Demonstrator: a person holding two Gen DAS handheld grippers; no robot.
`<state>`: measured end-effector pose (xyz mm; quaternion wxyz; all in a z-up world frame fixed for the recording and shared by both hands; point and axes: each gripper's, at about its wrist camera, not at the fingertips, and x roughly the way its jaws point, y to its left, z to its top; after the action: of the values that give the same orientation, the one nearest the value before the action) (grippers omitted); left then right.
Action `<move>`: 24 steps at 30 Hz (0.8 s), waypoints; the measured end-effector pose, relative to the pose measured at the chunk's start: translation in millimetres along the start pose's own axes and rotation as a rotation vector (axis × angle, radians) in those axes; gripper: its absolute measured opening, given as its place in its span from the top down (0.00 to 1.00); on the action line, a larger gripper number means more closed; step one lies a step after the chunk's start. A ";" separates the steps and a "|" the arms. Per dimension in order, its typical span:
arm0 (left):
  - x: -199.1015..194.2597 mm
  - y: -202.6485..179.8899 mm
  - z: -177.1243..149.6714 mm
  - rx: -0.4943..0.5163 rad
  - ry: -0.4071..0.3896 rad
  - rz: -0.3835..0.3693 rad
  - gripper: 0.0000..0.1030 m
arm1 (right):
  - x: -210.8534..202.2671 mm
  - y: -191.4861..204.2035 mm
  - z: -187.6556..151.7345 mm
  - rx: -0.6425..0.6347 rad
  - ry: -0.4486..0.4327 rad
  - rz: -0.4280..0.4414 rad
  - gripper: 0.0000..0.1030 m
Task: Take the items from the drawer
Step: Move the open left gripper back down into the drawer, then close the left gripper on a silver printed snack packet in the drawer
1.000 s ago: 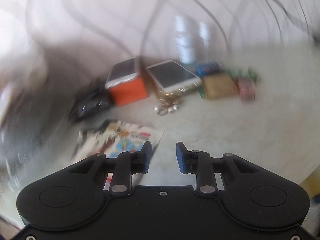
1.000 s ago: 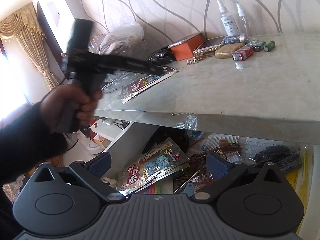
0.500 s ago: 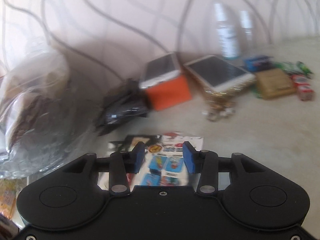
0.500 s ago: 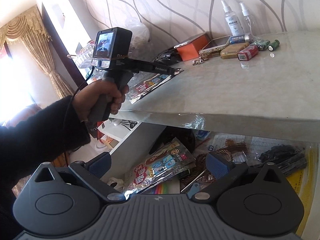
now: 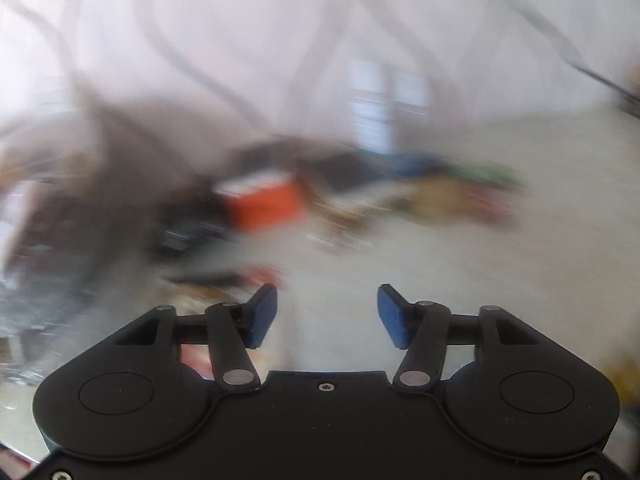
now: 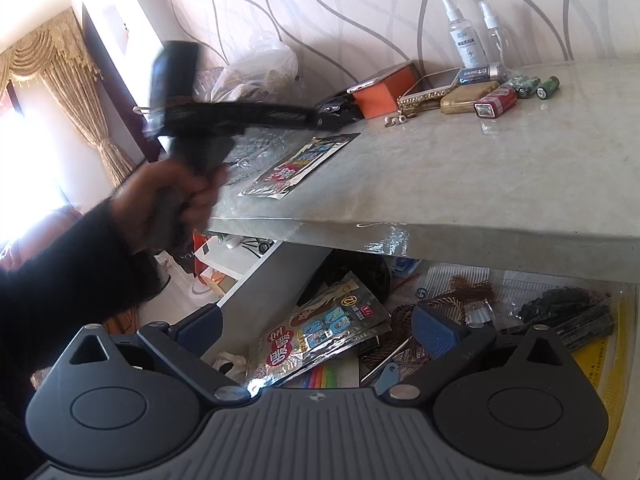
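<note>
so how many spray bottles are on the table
2. Both stand at the back of the table against the wall: the labelled spray bottle on the left, the clear spray bottle just right of it. None looks hidden.

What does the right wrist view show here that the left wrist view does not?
Only the right wrist view shows the open drawer under the marble top, a shiny printed foil packet inside it, the open right gripper, and the hand carrying the left gripper. Only the left wrist view, badly blurred, shows the left gripper with its jaws opening and nothing between them. Both show the orange box and the tabletop.
</note>
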<state>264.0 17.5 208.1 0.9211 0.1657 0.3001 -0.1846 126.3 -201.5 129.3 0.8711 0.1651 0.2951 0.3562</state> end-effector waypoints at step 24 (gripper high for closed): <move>21.6 -70.8 -103.4 0.251 0.420 -0.180 0.27 | 0.9 1.8 -0.9 0.013 0.031 0.059 0.00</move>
<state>198.3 -6.7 102.0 0.7907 0.2862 0.4731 -0.2629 125.3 -199.6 129.2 0.8544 0.1737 0.3059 0.3824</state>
